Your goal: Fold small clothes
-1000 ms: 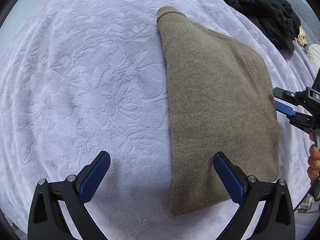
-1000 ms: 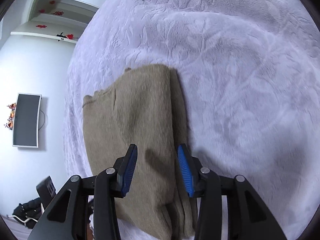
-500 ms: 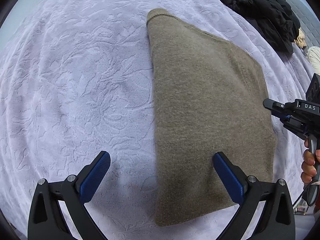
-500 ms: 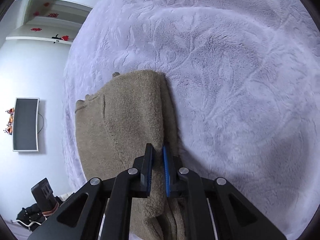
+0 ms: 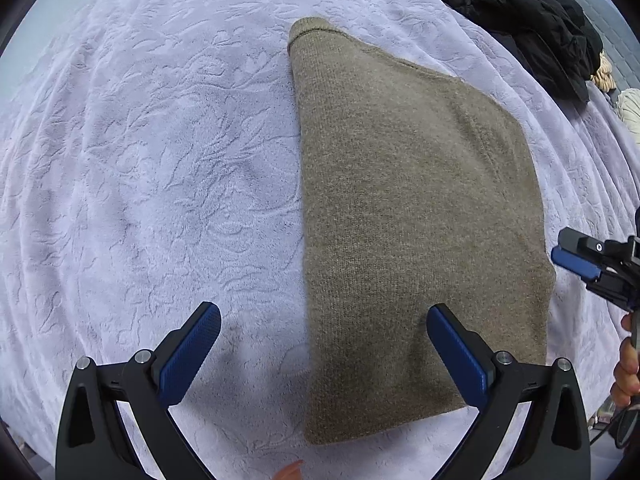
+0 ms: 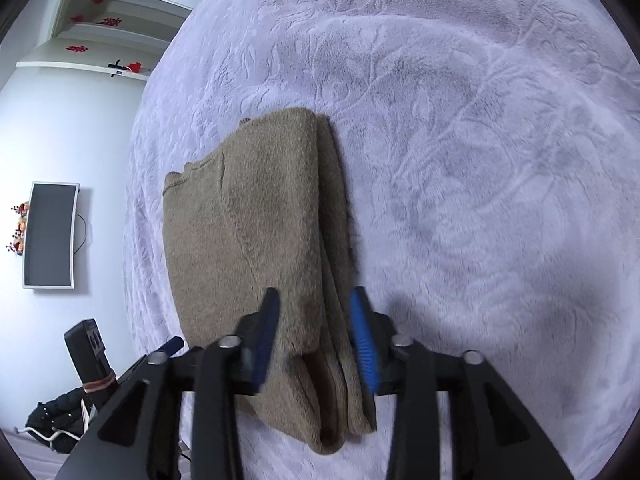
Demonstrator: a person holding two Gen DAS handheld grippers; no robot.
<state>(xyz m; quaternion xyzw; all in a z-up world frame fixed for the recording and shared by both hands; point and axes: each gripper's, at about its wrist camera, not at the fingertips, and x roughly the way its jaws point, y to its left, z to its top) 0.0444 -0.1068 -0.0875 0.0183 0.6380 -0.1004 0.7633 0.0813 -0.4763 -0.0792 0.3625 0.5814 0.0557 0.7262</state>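
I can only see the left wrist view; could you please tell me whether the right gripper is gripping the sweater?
Observer: No. The right gripper straddles the sweater's folded edge. Its jaws are opening and the pads are off the cloth.
Operator: Thank you. Is that edge a single layer?
Observer: No, several folded layers are stacked there, slightly fanned.
Operator: What lies on the far side of that edge?
Observer: Just the blanket.

Lavender embossed blanket (image 5: 160,160), black jacket heap (image 5: 520,12), wall-mounted screen (image 6: 50,236), white shelves (image 6: 92,32) with red decorations (image 6: 104,22)
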